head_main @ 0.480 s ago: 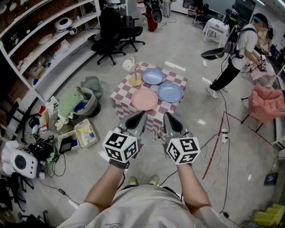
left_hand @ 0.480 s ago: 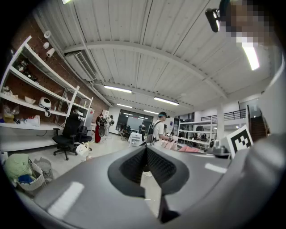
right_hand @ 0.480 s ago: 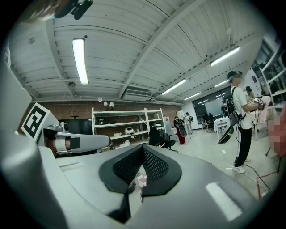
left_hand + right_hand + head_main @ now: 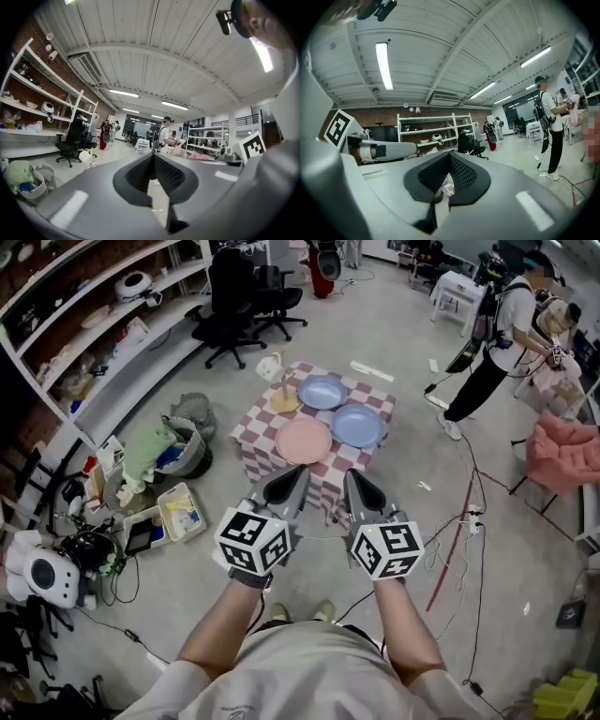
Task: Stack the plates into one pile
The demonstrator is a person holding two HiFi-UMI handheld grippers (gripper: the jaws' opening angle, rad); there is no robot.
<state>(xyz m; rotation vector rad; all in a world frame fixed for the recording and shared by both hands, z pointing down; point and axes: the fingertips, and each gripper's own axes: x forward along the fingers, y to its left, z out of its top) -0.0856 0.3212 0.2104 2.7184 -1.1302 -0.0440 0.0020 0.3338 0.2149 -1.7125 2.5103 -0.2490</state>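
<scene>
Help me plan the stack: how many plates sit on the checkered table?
3. Pink plate nearest the person; blue plate to its right; second blue plate farther back. None seems hidden.

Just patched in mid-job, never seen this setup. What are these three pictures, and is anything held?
No robot here: a person holds a two-jaw tool in each hand. The head view looks down from their head at the left tool and right tool, short of a small checked table. On it lie a pink plate, a near blue plate and a far blue plate, side by side, not yet stacked. Each gripper view looks along one tool's jaws; both pairs are closed, holding nothing.
</scene>
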